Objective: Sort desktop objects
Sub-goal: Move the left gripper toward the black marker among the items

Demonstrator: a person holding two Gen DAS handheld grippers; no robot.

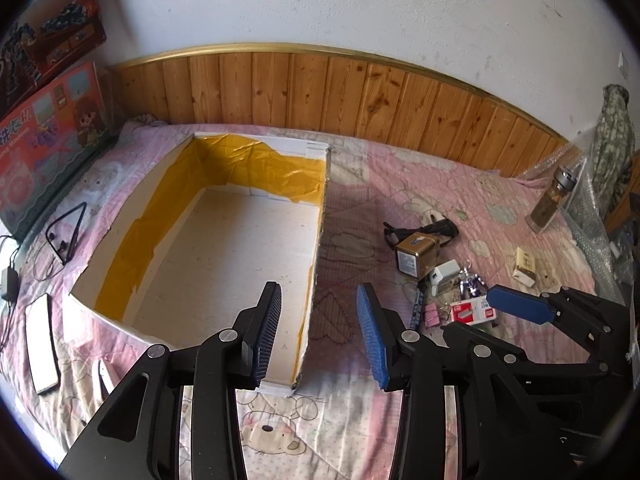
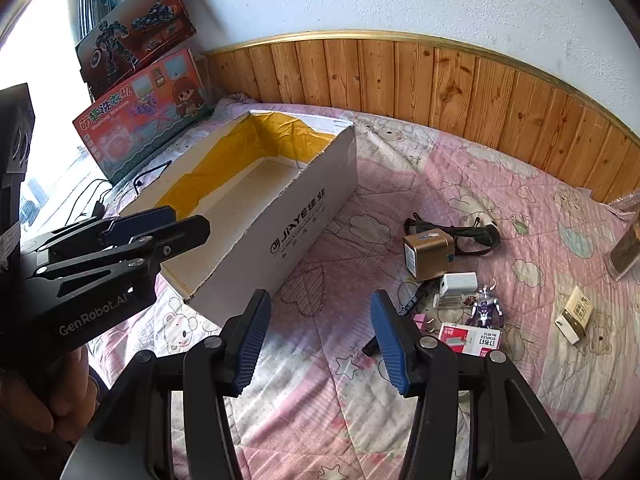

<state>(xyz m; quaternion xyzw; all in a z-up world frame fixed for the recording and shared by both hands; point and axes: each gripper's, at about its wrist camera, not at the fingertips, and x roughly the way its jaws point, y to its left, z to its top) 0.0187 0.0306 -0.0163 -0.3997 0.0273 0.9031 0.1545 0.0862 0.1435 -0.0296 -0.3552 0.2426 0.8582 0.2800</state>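
A white cardboard box (image 1: 224, 256) lined with yellow tape lies open on the pink quilt. My left gripper (image 1: 320, 332) hangs open and empty above its near right wall (image 2: 280, 232). Right of the box sits a cluster: a gold cube speaker (image 2: 428, 254), a white charger (image 2: 458, 282), a purple figure (image 2: 486, 310), a red-and-white staple box (image 2: 468, 336), a pink binder clip (image 2: 420, 320) and a black cable (image 2: 472, 234). My right gripper (image 2: 320, 340) is open and empty, above bare quilt just left of the cluster.
Two toy boxes (image 2: 140, 116) lean at the back left. A white phone (image 1: 42, 348) and black wires (image 1: 66, 236) lie left of the box. A small beige carton (image 2: 576, 314) and a glass bottle (image 1: 554, 200) stand at the right. Wood panelling (image 1: 360, 92) backs the bed.
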